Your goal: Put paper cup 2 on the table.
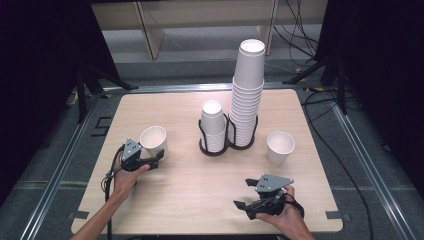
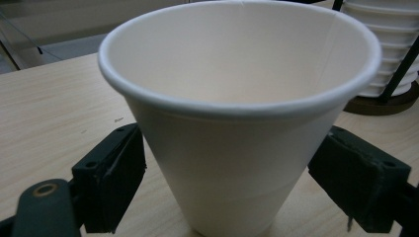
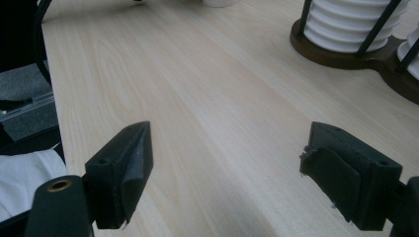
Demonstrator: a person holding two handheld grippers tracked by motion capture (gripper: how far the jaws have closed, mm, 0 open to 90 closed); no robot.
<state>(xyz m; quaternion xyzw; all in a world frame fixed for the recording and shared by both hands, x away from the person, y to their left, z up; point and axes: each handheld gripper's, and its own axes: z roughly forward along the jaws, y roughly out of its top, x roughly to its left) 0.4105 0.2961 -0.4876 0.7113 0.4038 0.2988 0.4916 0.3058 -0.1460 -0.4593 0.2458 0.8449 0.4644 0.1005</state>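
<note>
From above I see my left gripper (image 1: 156, 159) spread around the upright left cup (image 1: 153, 139), my right gripper (image 1: 243, 193) spread and empty, well apart; the left gripper view puts that cup (image 2: 237, 128) between my jaws, the right gripper view bare table (image 3: 207, 118).

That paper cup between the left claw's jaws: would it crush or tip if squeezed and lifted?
The paper cup looks thin-walled and empty, so probably light and easy to dent under a hard squeeze. Its base is narrower than its rim, so a sideways nudge could tip it. The left claw stands open around it, pads near the lower wall.
</note>
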